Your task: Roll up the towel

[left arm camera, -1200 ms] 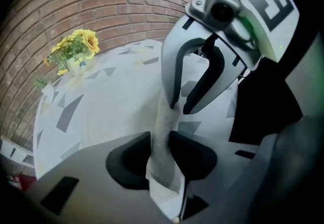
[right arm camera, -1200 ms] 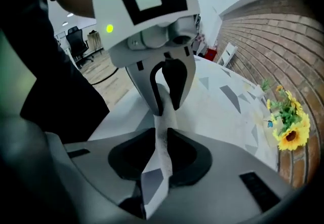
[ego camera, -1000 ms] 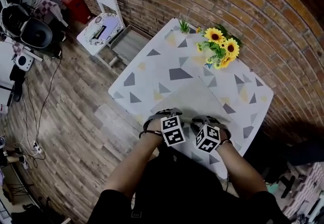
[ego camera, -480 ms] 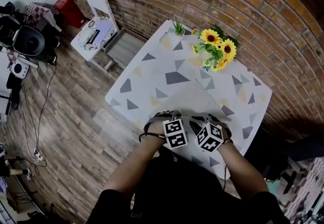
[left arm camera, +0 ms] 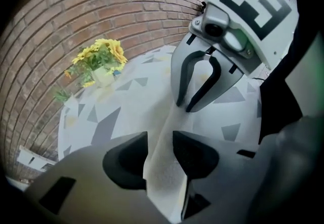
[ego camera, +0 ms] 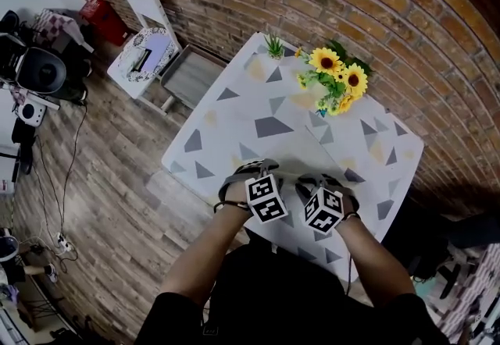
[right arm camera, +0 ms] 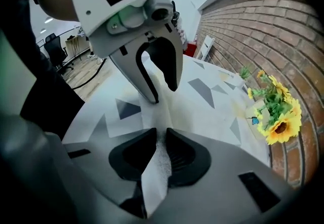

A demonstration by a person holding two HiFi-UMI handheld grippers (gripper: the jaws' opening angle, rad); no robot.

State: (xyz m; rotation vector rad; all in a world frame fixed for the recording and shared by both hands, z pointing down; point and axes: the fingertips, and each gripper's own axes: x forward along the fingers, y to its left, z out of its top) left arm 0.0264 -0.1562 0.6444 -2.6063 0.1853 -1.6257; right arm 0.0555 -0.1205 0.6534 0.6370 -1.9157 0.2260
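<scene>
Head view, sweep from left: white chair [ego camera: 148,51] on floor [ego camera: 117,179], well apart from surface [ego camera: 226,113], no part in task.

Next, left hand-held gripper [ego camera: 260,169] over near side of surface, tilted steeply down. Per left gripper view: raised fold of towel [ego camera: 301,154] running up between pads [left arm camera: 192,153], both pressing on cloth. Jaws fairly wide, probably only because of bunched thickness. Rest of towel flat on surface, stretching away from person toward sunflowers [ego camera: 337,78], far corner near them. Near edge pulled up into a ridge at both tools.

Further right, right hand-held gripper [ego camera: 319,181] close beside left one, same steep tilt, apparently same edge. Per right gripper view: narrow gap, cloth squeezed tight between ribbed pads, cloth end sticking out on camera side. Jaws just now closing further on that cloth.

Likely reason for paired hold: two pinch points side by side along one edge to keep it straight, so first turn of roll starts even, not skewed.

Probably grip-and-lift stage; no rolled part visible, so rolling itself not yet begun. Next move, as judged: turn edge over and forward onto flat part.

Possible trouble: any part of edge outside the two grips free to sag, and sunflowers at far end close to path of a long roll.
</scene>
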